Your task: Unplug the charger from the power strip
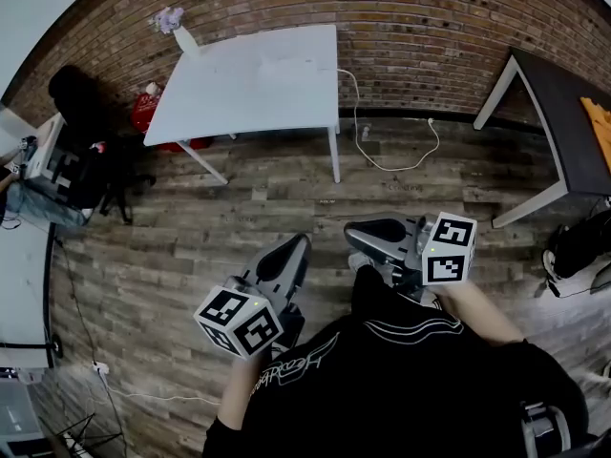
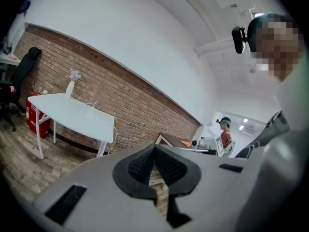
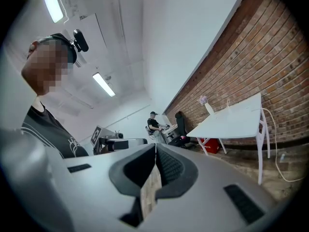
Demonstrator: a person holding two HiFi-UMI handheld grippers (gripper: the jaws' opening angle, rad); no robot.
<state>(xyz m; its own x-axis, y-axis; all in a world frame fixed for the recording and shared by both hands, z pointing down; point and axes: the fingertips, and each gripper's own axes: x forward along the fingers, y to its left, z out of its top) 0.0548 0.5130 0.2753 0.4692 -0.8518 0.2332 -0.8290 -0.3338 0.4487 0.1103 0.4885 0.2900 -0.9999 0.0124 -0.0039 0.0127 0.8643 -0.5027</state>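
Observation:
A white table (image 1: 258, 79) stands against the brick wall, far ahead of both grippers. From its right edge a white cable (image 1: 355, 113) drops and loops across the wooden floor to a plug end (image 1: 431, 122). I cannot make out a charger or a power strip. My left gripper (image 1: 300, 246) is held low near the person's body, shut with nothing in it. Beside it my right gripper (image 1: 353, 233) is also shut and empty. In the left gripper view the left gripper (image 2: 154, 146) has its jaws together; likewise the right gripper (image 3: 155, 146) in the right gripper view.
A dark table (image 1: 558, 113) stands at the right, with a bag (image 1: 582, 246) on the floor near it. A black office chair (image 1: 86, 113) and a red box (image 1: 145, 113) sit left of the white table. Other people (image 2: 225, 133) work far off.

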